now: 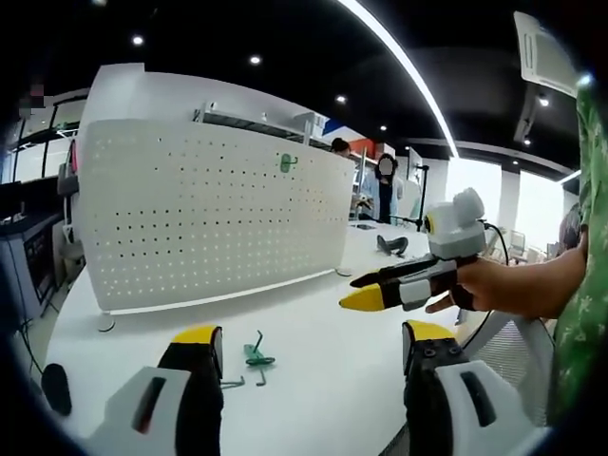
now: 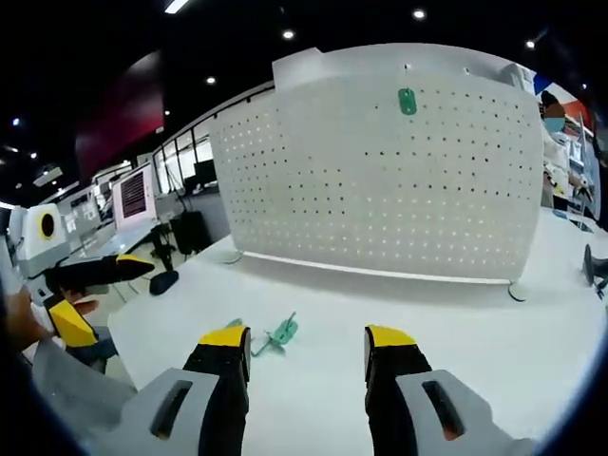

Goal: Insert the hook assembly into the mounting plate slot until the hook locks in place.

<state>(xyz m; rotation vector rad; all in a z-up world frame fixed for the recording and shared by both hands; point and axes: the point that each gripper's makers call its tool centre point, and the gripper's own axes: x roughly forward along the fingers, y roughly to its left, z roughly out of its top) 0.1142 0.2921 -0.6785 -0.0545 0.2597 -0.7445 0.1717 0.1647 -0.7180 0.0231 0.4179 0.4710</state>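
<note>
A white pegboard mounting plate (image 1: 209, 218) (image 2: 380, 180) stands upright on the white table. A green hook (image 1: 287, 162) (image 2: 407, 101) sits high on the pegboard. Loose green hook pieces (image 1: 255, 359) (image 2: 280, 332) lie on the table in front of it. My left gripper (image 1: 312, 344) is open just above the table, with the loose pieces near its left jaw. My right gripper (image 2: 306, 340) is also open and empty, the pieces lying just beyond its left jaw. A hand holds the right gripper (image 1: 350, 293) at the right of the left gripper view; the left gripper (image 2: 109, 299) shows at the left of the right gripper view.
A dark mouse-like object (image 1: 55, 388) (image 2: 163, 282) lies near the table's edge. Another dark item (image 1: 391, 245) rests past the pegboard's end. The pegboard stands on small round feet (image 1: 104, 323) (image 2: 518, 293). Desks with monitors (image 2: 133, 195) and people (image 1: 385, 185) are behind.
</note>
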